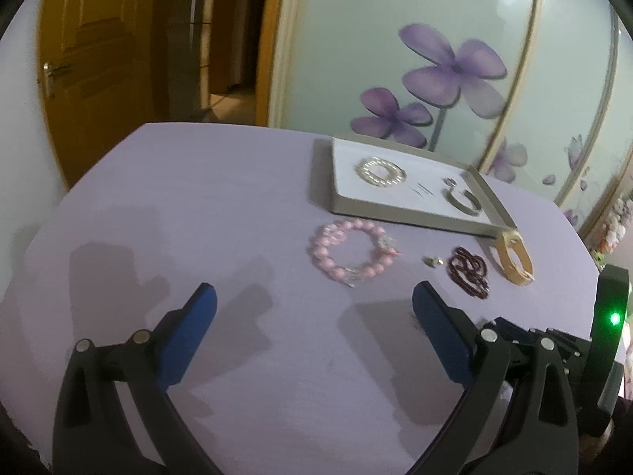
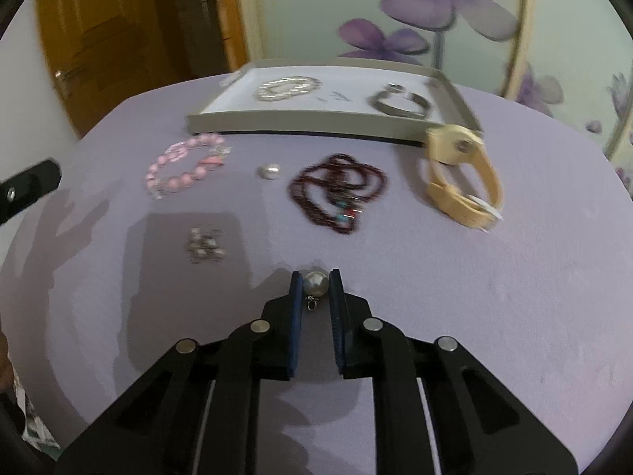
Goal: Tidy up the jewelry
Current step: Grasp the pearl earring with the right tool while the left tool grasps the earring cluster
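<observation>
The right gripper point(image 2: 315, 282) has its blue fingers point(image 2: 296, 304) closed on a pearl pendant point(image 2: 315, 283), whose small metal loop hangs toward the camera, low over the lilac bench point(image 2: 494, 297). The left gripper point(image 1: 314, 297) hovers with its fingers point(image 1: 198, 316) spread wide and nothing between them.

Taking the grey tray point(image 2: 300, 120) at the far side of the bench as the landmark: well in front of it, toward its left end, lies a small silver cluster point(image 2: 205, 245). Nearer the tray sit a dark red bead necklace point(image 2: 336, 190), a small silver bead point(image 2: 270, 171) and a pink bead bracelet point(image 2: 186, 166), all just short of its front wall. A cream strap bracelet point(image 2: 461, 174) rests against the tray's right front corner. Inside the tray lie a pearl bracelet point(image 2: 287, 88) on the left and a silver cuff point(image 2: 399, 103) on the right.
</observation>
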`<state>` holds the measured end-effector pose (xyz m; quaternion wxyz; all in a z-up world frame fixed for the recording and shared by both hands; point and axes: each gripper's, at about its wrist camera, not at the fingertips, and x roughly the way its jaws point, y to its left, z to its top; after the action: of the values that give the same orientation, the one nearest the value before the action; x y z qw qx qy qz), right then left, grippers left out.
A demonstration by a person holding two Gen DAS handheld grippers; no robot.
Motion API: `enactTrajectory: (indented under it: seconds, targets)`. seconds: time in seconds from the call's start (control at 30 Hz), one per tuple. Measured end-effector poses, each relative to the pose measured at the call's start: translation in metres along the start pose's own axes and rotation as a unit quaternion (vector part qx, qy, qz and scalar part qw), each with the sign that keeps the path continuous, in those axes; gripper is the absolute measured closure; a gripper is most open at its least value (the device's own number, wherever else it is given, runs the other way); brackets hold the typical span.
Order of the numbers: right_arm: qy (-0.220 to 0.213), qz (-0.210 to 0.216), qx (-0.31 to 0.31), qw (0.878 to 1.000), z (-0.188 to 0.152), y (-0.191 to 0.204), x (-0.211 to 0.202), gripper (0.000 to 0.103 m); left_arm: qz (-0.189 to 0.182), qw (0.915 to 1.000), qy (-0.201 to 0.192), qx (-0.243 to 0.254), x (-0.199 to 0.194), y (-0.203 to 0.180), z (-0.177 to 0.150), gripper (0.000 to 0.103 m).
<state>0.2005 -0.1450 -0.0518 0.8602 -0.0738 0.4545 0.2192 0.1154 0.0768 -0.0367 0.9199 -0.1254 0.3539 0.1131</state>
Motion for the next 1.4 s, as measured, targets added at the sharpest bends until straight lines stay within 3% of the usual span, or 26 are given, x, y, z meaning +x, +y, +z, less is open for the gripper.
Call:
enactTrajectory:
  seconds: [0.27, 0.4, 0.5, 0.83, 1.0, 1.2, 1.4]
  targets:
    - [-0.018, -0.021, 0.09, 0.996, -0.001, -0.05, -0.018, 0.089, -0.041, 0.9967, 0.041, 0.056, 0.024, -0.042, -0.011, 0.006]
    - [-0.023, -0.024, 0.107, 0.994, 0.0, -0.061, -0.024, 0.089, -0.038, 0.992, 0.07, 0.098, 0.043, -0.069, -0.019, 0.028]
    - [-0.021, -0.025, 0.115, 0.993, -0.002, -0.066, -0.026, 0.089, -0.037, 0.9895, 0.083, 0.113, 0.055, -0.082, -0.023, 0.039]
    - [-0.019, -0.025, 0.13, 0.991, -0.004, -0.077, -0.027, 0.089, -0.029, 0.9847, 0.101, 0.14, 0.077, -0.104, -0.031, 0.058]
    - [-0.019, -0.024, 0.135, 0.99, -0.004, -0.079, -0.028, 0.089, -0.041, 0.9832, 0.095, 0.15, 0.078, -0.112, -0.032, 0.093]
    - [-0.023, -0.019, 0.139, 0.99, -0.002, -0.082, -0.031, 0.089, -0.061, 0.9831, 0.099, 0.141, 0.074, -0.107, -0.031, 0.094]
    - [-0.041, -0.006, 0.139, 0.989, 0.007, -0.08, -0.04, 0.089, -0.07, 0.9882, 0.071, 0.116, 0.05, -0.088, -0.012, 0.095]
